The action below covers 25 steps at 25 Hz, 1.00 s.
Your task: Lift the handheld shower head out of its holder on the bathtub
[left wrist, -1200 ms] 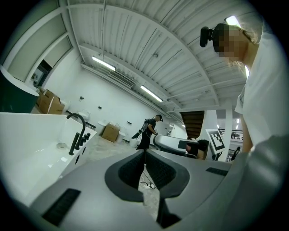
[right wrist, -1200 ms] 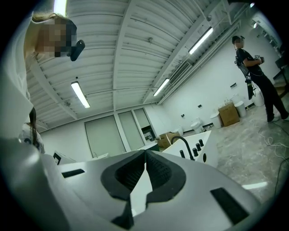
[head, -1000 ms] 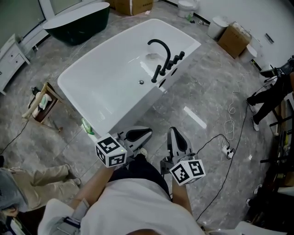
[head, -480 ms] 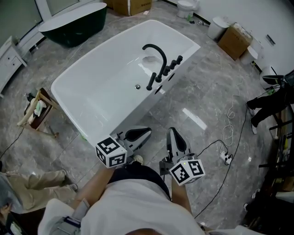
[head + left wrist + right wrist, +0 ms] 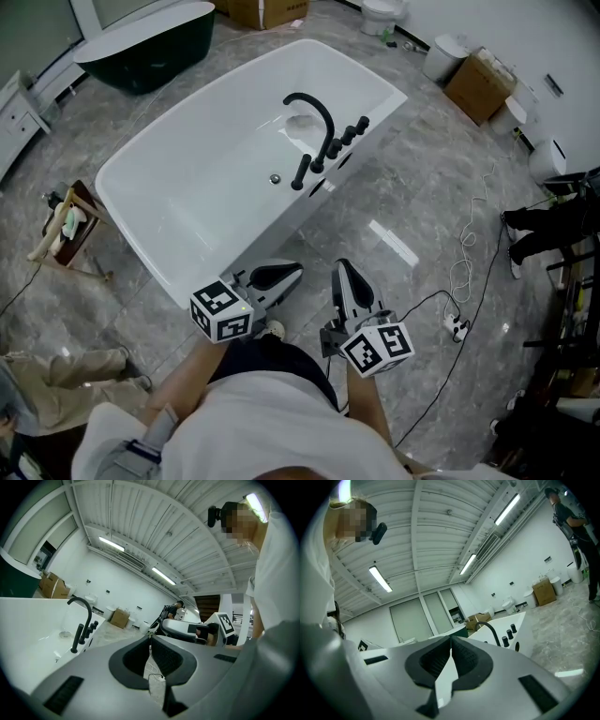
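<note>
Approach stage, I judge. The left tongs (image 5: 150,638) and right tongs (image 5: 451,640) are both pressed shut and empty at the head view's lower centre. They are well apart from the black shower head (image 5: 301,173), which stands upright on the bathtub (image 5: 217,105) rim at upper centre. The next move calls for closing in and opening one pair around its stem.

Grey marbled floor (image 5: 422,187) carries a dark green tub (image 5: 141,42) far left, a cardboard box (image 5: 480,82) far right, a wooden rack (image 5: 66,225) at left, and a white cable (image 5: 469,244) leading to a power strip (image 5: 457,326).
</note>
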Motion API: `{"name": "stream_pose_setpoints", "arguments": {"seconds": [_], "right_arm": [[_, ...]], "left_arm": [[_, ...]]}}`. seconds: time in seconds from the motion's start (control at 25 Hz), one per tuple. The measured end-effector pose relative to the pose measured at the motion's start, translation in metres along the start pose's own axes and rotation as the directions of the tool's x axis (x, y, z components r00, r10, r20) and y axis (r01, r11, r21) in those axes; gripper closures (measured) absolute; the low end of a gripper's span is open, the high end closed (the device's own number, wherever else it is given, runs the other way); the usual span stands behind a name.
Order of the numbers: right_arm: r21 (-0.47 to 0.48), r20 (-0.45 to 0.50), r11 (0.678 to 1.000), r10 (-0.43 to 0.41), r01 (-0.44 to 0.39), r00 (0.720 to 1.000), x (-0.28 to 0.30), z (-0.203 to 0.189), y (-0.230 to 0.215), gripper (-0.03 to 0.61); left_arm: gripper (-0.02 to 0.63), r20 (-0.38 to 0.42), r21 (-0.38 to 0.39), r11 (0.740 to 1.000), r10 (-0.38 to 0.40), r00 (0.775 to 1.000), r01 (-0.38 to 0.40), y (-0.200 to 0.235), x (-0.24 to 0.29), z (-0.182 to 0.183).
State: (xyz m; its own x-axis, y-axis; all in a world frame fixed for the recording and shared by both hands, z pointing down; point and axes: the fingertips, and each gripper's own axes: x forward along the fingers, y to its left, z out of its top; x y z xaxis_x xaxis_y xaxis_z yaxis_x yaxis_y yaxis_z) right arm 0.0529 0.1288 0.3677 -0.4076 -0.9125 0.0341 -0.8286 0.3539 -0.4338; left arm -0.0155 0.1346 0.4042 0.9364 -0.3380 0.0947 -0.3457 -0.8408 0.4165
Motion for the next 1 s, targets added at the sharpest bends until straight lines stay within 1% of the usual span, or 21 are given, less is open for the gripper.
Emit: {"name": "stream_pose_setpoints", "arguments": {"seconds": [0.2,0.52,0.72,1.0], "right_arm": [[0.004,-0.004,1.0,-0.004,0.004,1.0,0.01,0.002,-0.006,0.56],[-0.01,0.018,1.0,0.007,-0.006,1.0,0.011,0.005,-0.008,0.558],[-0.034,0.041,0.999,-0.015,0.016,0.999,0.013,0.014,-0.009,0.558],[-0.026,0.052,0.999,-0.038,0.039,0.998,0.02,0.018,-0.019,0.56]], "left_arm": [[0.594,0.024,-0.008,1.0,0.001,1.0,0.0,0.005,0.0,0.006],[0.594,0.025,-0.009,1.0,0.027,0.999,-0.027,0.012,-0.001,0.005],[0.594,0.027,-0.014,0.999,0.04,0.999,-0.04,0.016,0.002,0.01],[0.594,0.023,-0.012,1.0,0.027,0.999,-0.027,0.026,0.012,0.016]]}}
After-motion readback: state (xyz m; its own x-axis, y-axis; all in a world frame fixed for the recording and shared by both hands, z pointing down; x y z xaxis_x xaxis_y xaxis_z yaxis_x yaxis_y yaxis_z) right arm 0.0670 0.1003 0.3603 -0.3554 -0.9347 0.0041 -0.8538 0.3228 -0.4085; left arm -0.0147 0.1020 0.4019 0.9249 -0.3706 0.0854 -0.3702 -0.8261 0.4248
